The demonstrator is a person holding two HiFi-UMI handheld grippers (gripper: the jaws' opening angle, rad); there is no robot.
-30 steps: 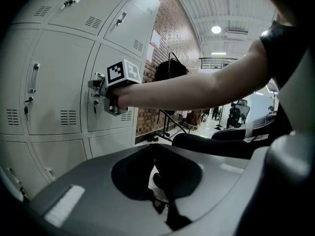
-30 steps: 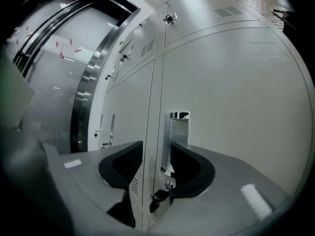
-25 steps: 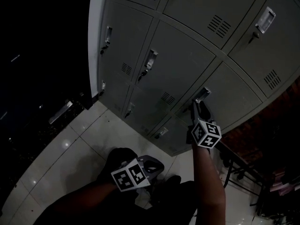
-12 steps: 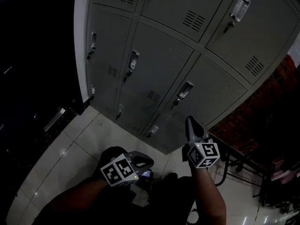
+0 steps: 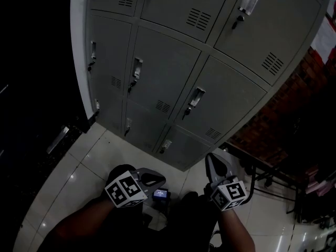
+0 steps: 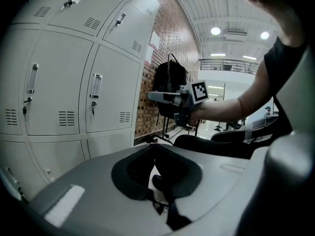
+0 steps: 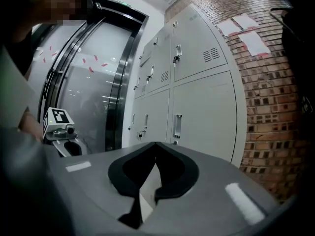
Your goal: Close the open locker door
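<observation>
The grey locker bank (image 5: 173, 62) stands with every door I can see flush and shut. The middle-row door (image 5: 226, 101) with its handle (image 5: 195, 97) lies above and ahead of my right gripper (image 5: 211, 160), which hangs well clear of it, shut, with nothing between its jaws. The same door (image 7: 202, 117) shows in the right gripper view beyond the shut jaw tips (image 7: 156, 144). My left gripper (image 5: 159, 179) is low near my body, also shut and empty; its tips (image 6: 153, 146) meet in the left gripper view, where the right gripper (image 6: 158, 96) floats apart from the lockers (image 6: 64, 92).
A brick wall (image 5: 283, 119) runs right of the lockers, with a black bag on a metal rack (image 6: 170, 85) against it. A dark glass door frame (image 7: 120, 82) stands left of the lockers. Pale glossy tiles (image 5: 100, 156) cover the floor.
My right gripper came off the locker door's handle, drew back down toward my body and shut. The left gripper stayed low. The view has tipped so the lockers sit higher.
</observation>
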